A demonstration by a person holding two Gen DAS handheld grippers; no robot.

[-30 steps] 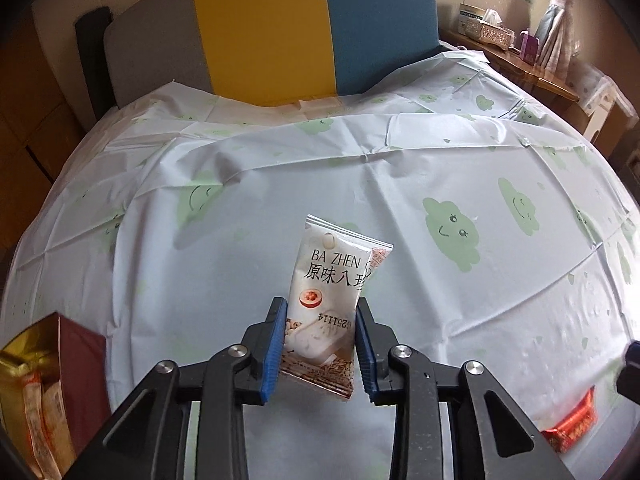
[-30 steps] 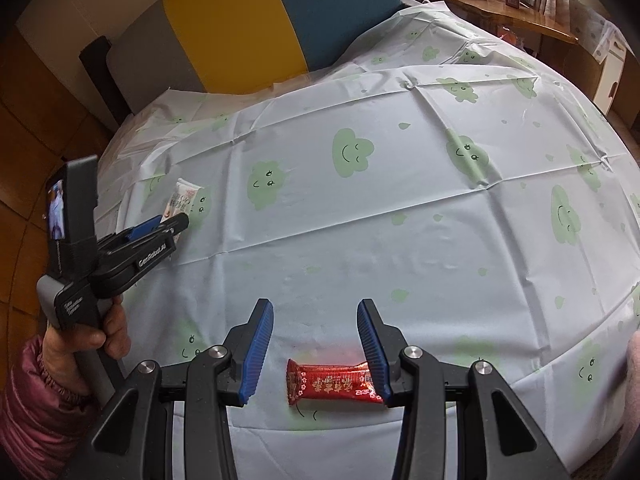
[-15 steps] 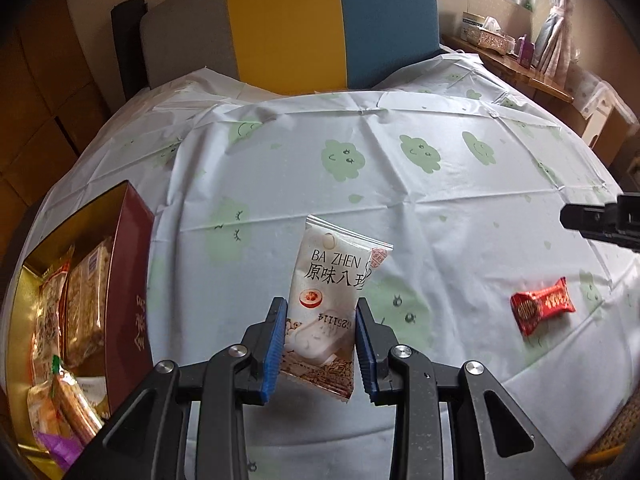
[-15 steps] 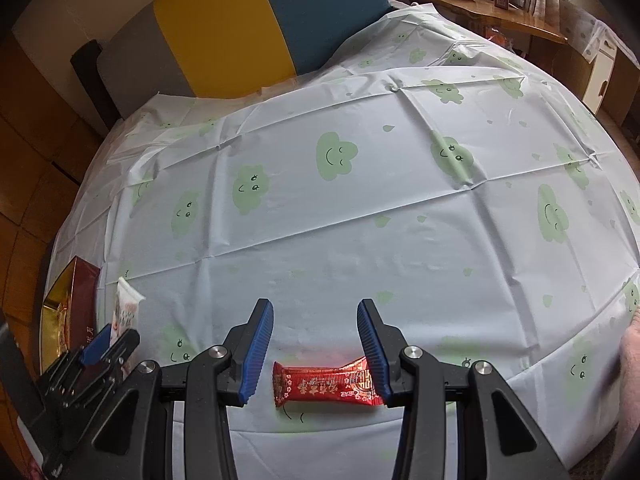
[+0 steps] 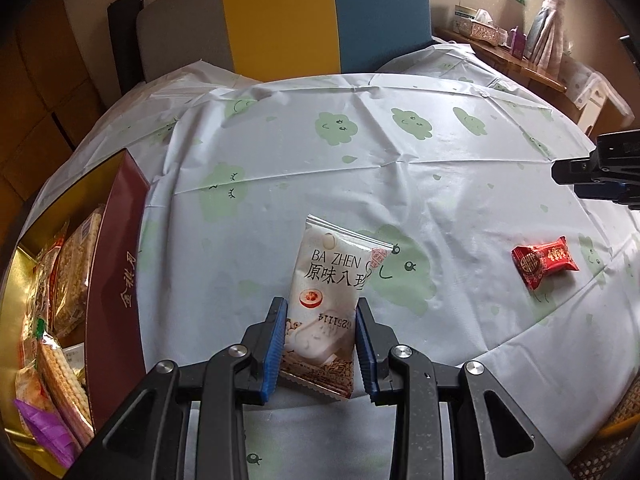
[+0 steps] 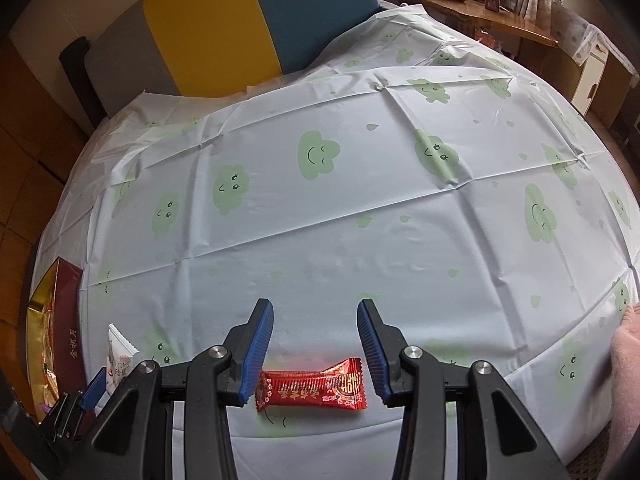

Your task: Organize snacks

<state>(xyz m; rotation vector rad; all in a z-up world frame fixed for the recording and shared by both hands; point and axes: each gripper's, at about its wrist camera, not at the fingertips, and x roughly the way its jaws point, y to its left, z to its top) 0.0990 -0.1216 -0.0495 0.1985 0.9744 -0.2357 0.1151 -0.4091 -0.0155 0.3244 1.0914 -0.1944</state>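
Observation:
My left gripper point(image 5: 320, 308) is shut on a white "BA ZHEN" snack packet point(image 5: 332, 276), held upright above the cloud-print tablecloth point(image 5: 400, 184). Just to its left stands a dark red box point(image 5: 116, 280) with a gold inside, holding several wrapped snacks. A red wrapped candy bar point(image 6: 312, 388) lies flat on the cloth. My right gripper point(image 6: 316, 308) hovers over it, open, with the pads clear of the wrapper. The left wrist view shows the same red candy bar point(image 5: 544, 262) at the right, with the right gripper point(image 5: 600, 178) above and behind it.
A grey, yellow and blue backrest point(image 5: 280, 20) stands behind the table. A wooden shelf point(image 6: 472, 4) at the back right carries a tissue box and small items. Pink fabric point(image 6: 628, 360) shows at the right table edge. The cloth hangs over the near edge.
My left gripper has carried the white packet left across the table, and the box has come into fuller view beside it. The right gripper has stayed over the red candy bar.

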